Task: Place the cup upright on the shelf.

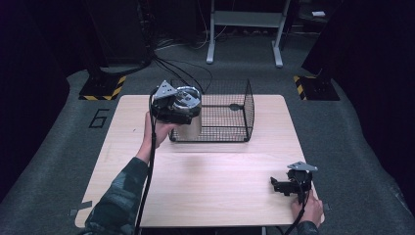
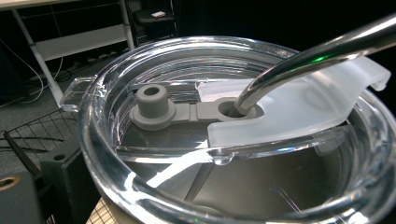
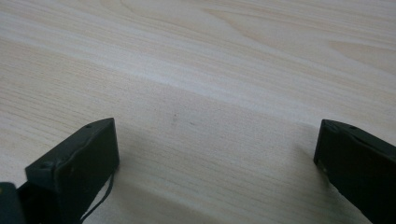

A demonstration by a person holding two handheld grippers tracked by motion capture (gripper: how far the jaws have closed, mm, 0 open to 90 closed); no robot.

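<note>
A cream tumbler (image 1: 189, 126) with a clear lid (image 1: 187, 98) is at the left end of the black wire basket (image 1: 247, 105); whether it is inside I cannot tell. My left gripper (image 1: 182, 115) is shut on it from the left. In the left gripper view the lid (image 2: 233, 140) is very close, with a metal straw (image 2: 303, 60) through its slot and a grey plug (image 2: 152, 105). One black finger (image 2: 65, 177) presses the cup's side. My right gripper (image 1: 278, 186) rests low on the table's front right, open, its jaws wide apart over bare wood (image 3: 215, 154).
The light wooden table (image 1: 210, 191) has free room across its middle and front. The basket's mesh (image 2: 42, 130) lies below the cup. Beyond the table are grey carpet, cables, a white stand's legs (image 1: 244, 29) and two yellow-black striped bases (image 1: 103, 88).
</note>
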